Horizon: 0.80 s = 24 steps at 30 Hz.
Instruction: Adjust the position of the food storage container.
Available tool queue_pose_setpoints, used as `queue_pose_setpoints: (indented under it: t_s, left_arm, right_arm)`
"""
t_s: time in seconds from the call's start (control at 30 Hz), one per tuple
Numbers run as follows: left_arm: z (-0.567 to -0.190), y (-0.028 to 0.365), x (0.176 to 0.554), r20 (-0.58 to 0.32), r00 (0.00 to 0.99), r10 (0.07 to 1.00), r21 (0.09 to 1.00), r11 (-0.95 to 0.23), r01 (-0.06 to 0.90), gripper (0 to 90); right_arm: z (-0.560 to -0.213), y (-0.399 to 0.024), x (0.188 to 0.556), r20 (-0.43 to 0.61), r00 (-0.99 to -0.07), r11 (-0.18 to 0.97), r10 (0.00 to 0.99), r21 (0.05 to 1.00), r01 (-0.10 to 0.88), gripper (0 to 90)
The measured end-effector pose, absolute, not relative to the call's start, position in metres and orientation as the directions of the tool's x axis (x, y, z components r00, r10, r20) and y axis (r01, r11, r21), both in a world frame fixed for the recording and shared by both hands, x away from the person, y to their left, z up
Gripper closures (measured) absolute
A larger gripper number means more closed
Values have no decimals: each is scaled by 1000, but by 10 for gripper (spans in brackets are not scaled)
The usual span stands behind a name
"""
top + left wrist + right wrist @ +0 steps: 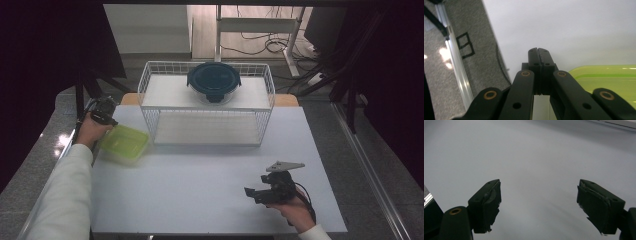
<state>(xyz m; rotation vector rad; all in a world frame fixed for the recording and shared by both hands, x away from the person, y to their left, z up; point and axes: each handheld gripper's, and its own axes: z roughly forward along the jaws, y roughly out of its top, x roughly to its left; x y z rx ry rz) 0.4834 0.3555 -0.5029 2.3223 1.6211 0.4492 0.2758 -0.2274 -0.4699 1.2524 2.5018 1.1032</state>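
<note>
A lime-green lidded container (124, 143) lies on the white table (200, 175) at the left; its lid (606, 77) fills the lower right of the left gripper view. My left gripper (104, 114) hangs just behind and left of the container, its jaws pressed together with nothing between them (539, 53). My right gripper (255, 192) rests low near the table's front right, jaws wide apart over bare tabletop (539, 190). A round glass container with a dark lid (214, 80) stands on the upper shelf of a white wire rack (150, 75).
The wire rack spans the back middle of the table, and its lower shelf (205, 127) holds nothing. The table's left edge (496, 50) is close to my left gripper, with grey floor (474, 37) beyond. Cables and a stand's legs lie behind the table.
</note>
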Motion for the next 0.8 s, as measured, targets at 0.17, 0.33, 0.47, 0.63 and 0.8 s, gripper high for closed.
queue_pose_setpoints:
  t_s: [0.17, 0.33, 0.47, 0.63, 0.8]
  left_arm:
    - [-502, 345, 481, 95, 381, 920, 377, -387, 841, 900]
    - [-500, 335, 473, 103, 416, 904, 358, -424, 832, 900]
    - [-500, 333, 465, 71, 409, 910, 368, -405, 837, 900]
    - [-502, 329, 454, 15, 404, 915, 389, -377, 840, 900]
    - [-503, 317, 440, -26, 423, 906, 405, -377, 833, 900]
  right_arm:
    - [-469, -227, 276, 194, -650, 387, 735, 667, 637, 198]
    - [-469, -228, 276, 198, -647, 382, 737, 668, 639, 198]
    - [-468, -227, 275, 197, -649, 384, 735, 668, 637, 198]
    - [-466, -226, 275, 198, -656, 387, 728, 671, 633, 198]
    - [-466, -225, 275, 200, -661, 388, 724, 673, 629, 199]
